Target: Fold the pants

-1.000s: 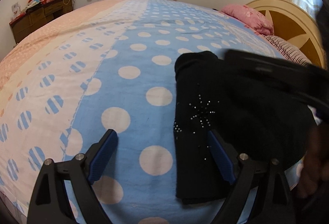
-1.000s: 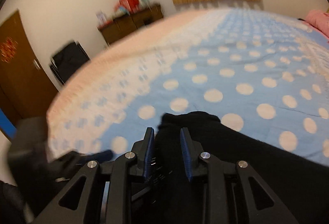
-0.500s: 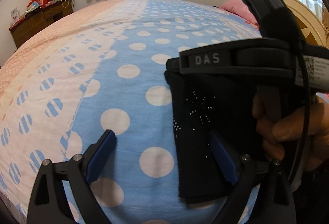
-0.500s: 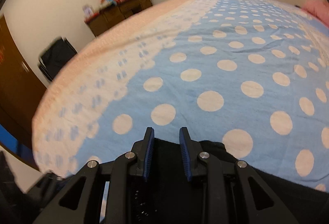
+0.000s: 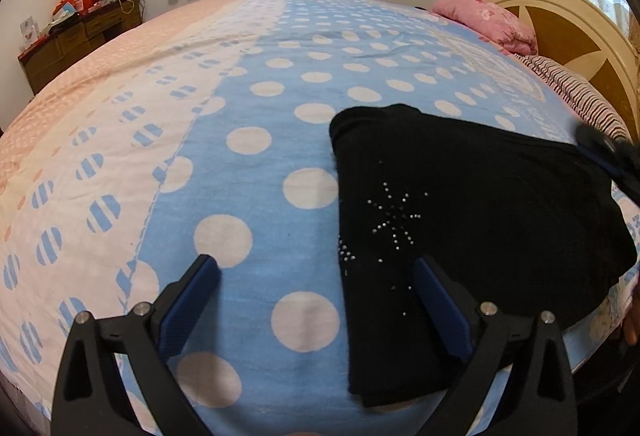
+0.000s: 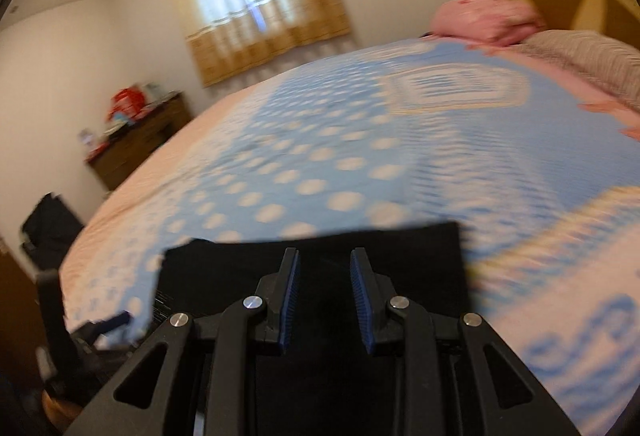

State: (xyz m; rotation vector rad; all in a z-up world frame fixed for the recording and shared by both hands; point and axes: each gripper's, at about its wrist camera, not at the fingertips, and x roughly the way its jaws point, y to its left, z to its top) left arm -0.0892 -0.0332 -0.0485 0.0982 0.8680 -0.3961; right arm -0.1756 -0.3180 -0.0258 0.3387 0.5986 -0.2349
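On bed | folded black pants | left tool spread wide

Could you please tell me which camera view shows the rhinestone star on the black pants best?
The left wrist view: the rhinestone star sits sharp on the black pants, just ahead of the left gripper. The right wrist view is motion-blurred and shows only plain black cloth, no star.
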